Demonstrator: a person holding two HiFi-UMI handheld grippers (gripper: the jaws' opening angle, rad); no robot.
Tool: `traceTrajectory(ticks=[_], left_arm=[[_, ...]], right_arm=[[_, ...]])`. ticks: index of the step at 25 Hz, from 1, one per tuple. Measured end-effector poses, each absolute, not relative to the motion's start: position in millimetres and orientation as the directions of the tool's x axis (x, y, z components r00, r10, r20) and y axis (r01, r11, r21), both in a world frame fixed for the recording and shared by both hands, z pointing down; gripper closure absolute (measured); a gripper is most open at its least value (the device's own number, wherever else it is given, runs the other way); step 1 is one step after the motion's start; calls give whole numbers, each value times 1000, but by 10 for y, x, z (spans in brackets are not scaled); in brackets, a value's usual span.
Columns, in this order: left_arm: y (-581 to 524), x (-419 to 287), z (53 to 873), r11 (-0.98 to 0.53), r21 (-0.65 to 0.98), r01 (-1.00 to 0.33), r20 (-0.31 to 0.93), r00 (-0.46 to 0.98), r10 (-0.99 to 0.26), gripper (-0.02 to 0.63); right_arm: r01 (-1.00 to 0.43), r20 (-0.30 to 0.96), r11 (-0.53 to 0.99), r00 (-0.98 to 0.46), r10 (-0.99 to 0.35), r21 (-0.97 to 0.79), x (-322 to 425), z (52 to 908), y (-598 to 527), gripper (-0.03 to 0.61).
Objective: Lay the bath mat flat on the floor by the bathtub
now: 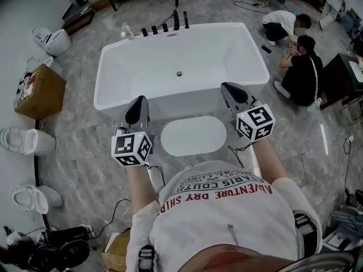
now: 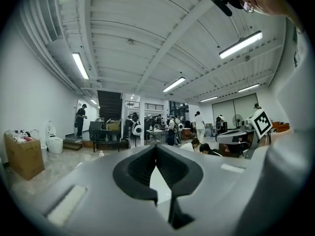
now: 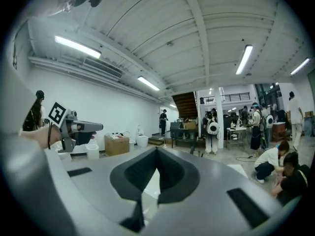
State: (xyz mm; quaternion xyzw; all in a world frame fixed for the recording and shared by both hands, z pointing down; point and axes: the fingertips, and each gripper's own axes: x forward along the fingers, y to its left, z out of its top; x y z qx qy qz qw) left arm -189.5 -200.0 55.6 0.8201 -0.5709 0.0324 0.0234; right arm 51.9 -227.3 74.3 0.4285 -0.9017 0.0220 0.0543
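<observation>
Head view: The white oval bath mat [image 1: 193, 135] lies flat on the grey tiled floor [image 1: 85, 152], just beside the near wall of the white bathtub [image 1: 113, 78] and between the two grippers. Whether its far edge touches the tub cannot be told. The left gripper [image 1: 139, 103] and right gripper [image 1: 229, 90] hang over the tub's near rim, each apart from the mat. Their marker cubes and the person's arms cover part of the floor below. A cardboard box [image 1: 39, 92] and toilets [image 1: 25, 141] stand at the left edge, some of them cut off. Two people [image 1: 300, 72] crouch on the right.

Left gripper view: The left gripper [image 2: 156, 147] has its fingers brought together at the tips, with nothing between them. A pale patch shows through the gap lower down; what it is cannot be made out. The mat is not identifiable here.

Right gripper view: The right gripper [image 3: 157, 150] likewise has its fingers closed tip to tip and empty, with the left gripper visible at the left
</observation>
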Motion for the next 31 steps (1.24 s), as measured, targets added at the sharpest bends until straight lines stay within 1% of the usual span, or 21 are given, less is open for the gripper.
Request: traceTrajectory(ticks=[4,9,22,31], left_arm=[[-2032,-1833,584,-339,19,-941,91,339,-936,601],[-2010,-1646,559,-361,-5,-932,86,360,-929,601],[-1936,-1412,596,-395,-60,-917,99,389,-916,601],[-1818,-1373,607,-412,-58,-909,98,406,-909,601]], right_arm=[[-768,108,640,-634,-766,32,503,697,-2244,570],[-758,103,648,-640,-761,80,551,693,-2218,571],[-774,98,631,-626,-774,42,626,765,-2185,571],[-791,93,611,-607,-790,35,640,777,-2064,571]])
